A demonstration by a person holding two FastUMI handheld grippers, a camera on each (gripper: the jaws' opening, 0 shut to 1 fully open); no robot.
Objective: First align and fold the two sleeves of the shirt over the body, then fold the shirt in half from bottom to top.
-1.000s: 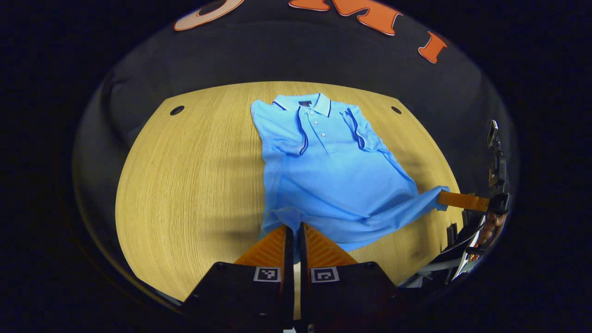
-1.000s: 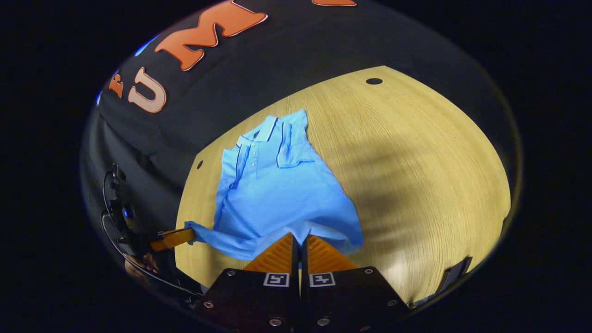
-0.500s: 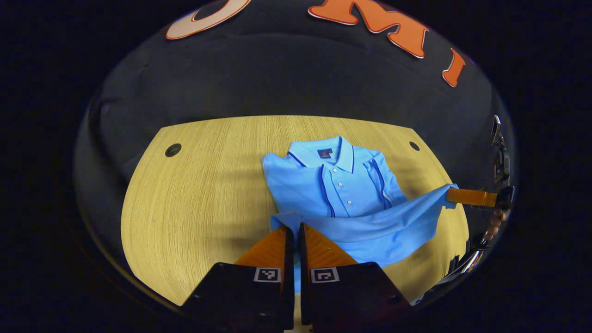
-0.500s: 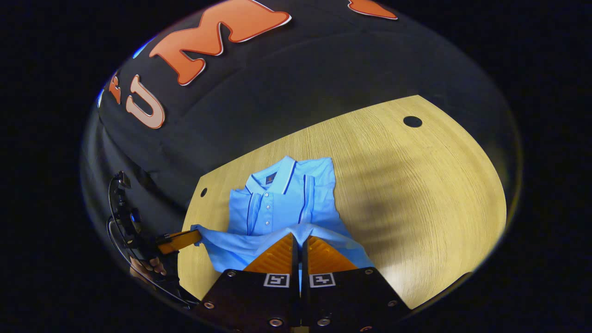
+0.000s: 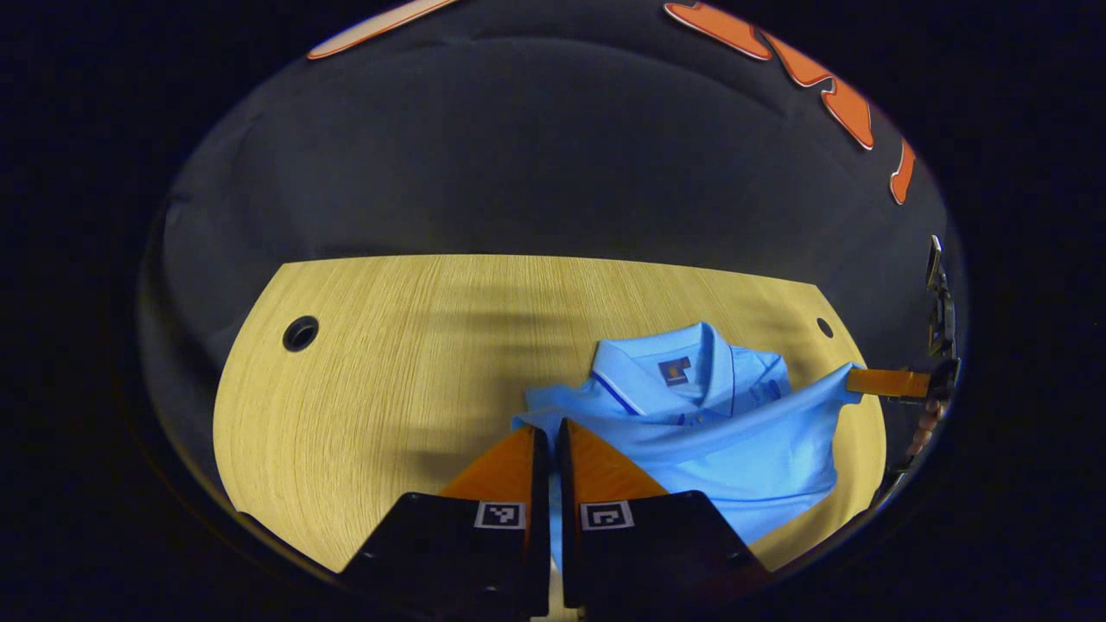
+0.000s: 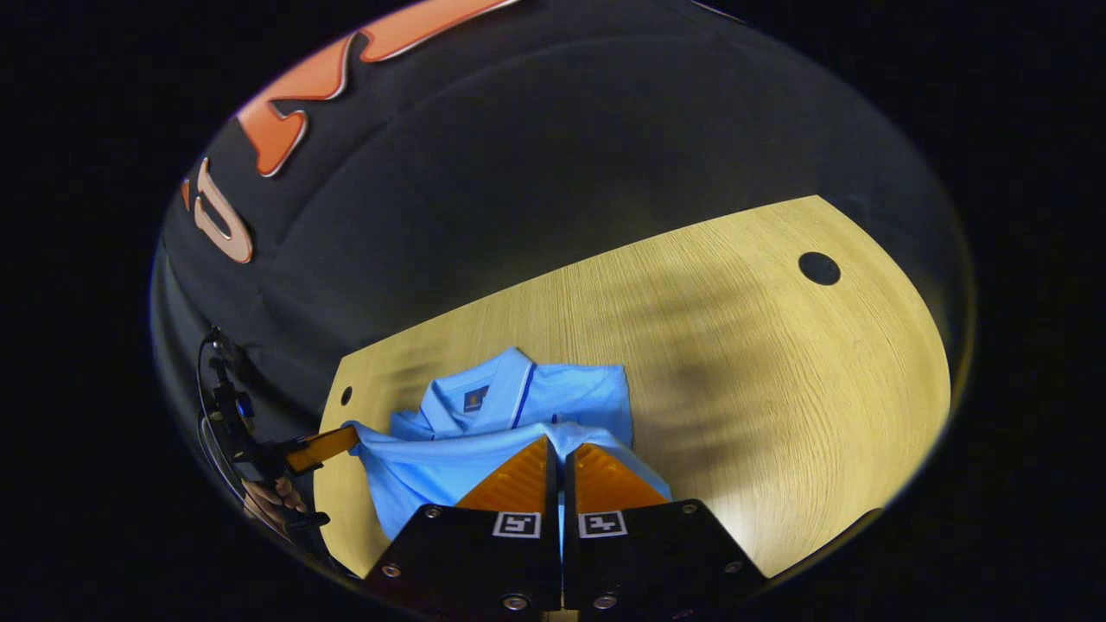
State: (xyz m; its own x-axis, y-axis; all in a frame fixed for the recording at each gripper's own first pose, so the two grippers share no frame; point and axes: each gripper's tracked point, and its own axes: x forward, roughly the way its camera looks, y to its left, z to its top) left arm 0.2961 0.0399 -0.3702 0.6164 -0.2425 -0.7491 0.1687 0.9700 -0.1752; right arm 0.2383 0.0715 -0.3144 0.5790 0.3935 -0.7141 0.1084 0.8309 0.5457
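Observation:
A light blue polo shirt lies on the wooden table, its sleeves folded in over the body. Its bottom hem is lifted and carried up over the chest, close below the collar. My left gripper is shut on the hem's left corner. My right gripper is shut on the hem's right corner, and it also shows at the right edge of the left gripper view as the right gripper, held by a hand. The shirt and the left gripper show in the right gripper view.
The table has a round cable hole at each far corner: one hole at the left, another hole at the right. The black cloth wall stands right behind the table's far edge.
Both grippers have carried the hem forward from the near table edge up over the shirt's body, so the lower half now covers the buttons and reaches the collar.

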